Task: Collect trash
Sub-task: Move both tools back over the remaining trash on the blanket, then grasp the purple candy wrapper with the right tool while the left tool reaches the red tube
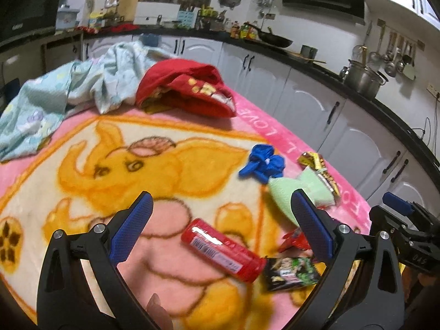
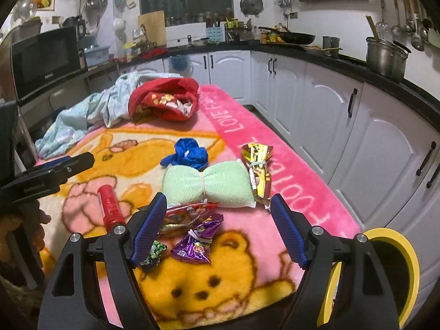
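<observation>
STEP: approach to trash | left tongs (image 1: 222,217): released, above red cylindrical plastic tube (image 1: 221,250) | right tongs (image 2: 218,229): released, above crumpled purple foil wrapper (image 2: 198,240) | NEXT: lower, clench.

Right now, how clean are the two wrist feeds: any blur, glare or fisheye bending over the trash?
Left wrist: blanket and red tube slightly motion-smeared, with white glare on the tube. Right wrist: sharper; purple wrapper glints. Both views: counter lines bow strongly at the edges and the corners go dark.
</observation>
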